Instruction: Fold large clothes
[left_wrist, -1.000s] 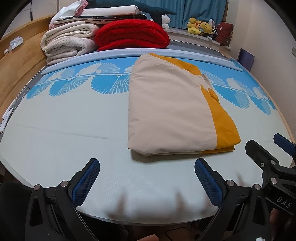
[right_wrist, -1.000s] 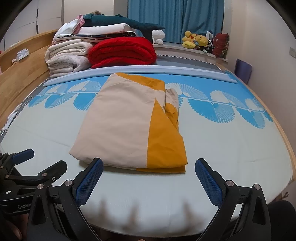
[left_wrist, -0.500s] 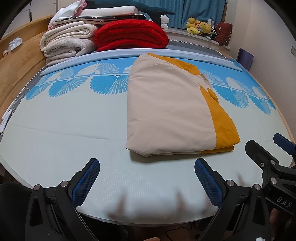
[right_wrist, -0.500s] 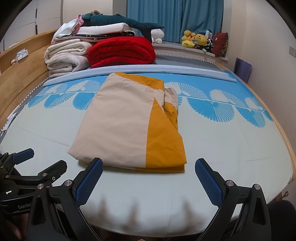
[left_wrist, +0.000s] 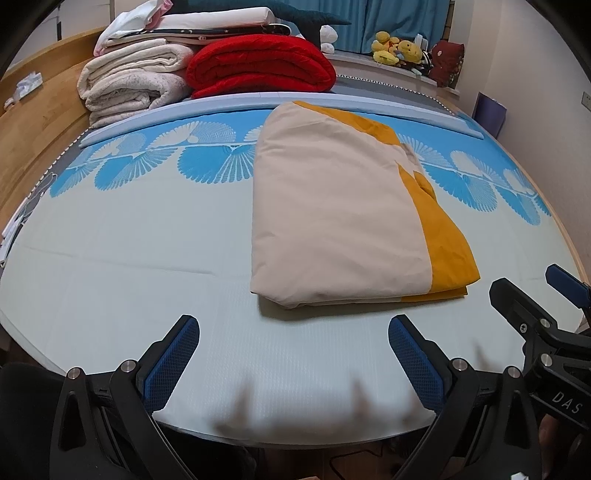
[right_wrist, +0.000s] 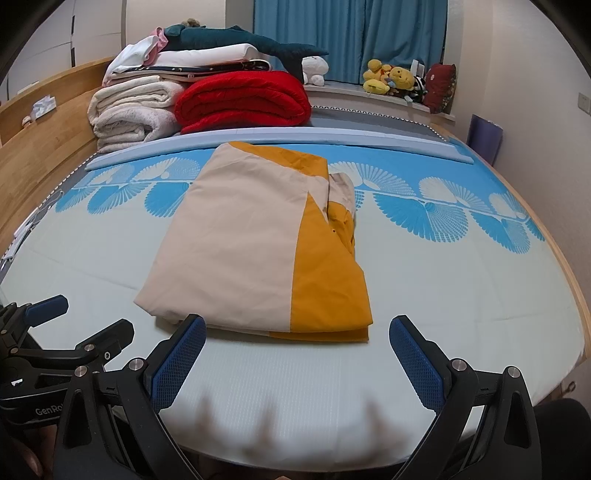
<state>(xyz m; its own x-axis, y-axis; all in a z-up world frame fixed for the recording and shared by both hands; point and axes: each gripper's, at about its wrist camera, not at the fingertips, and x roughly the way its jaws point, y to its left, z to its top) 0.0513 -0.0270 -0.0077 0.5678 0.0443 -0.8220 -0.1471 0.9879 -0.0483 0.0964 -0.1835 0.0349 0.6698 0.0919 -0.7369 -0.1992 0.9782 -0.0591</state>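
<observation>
Cloth, cream with an orange band along its right side, lies folded into a thick packet mid-bed, and it hasn't budged over the last second. Left gripper hangs at the near edge, fingers spread wide, touching nothing. Right gripper is the same, spread and empty, its view creeping slightly closer. Looks like this fold is finished, or one more is coming.

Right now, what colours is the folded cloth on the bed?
Beige with a mustard-yellow band, clearest in the right wrist view: folded cloth.
</observation>
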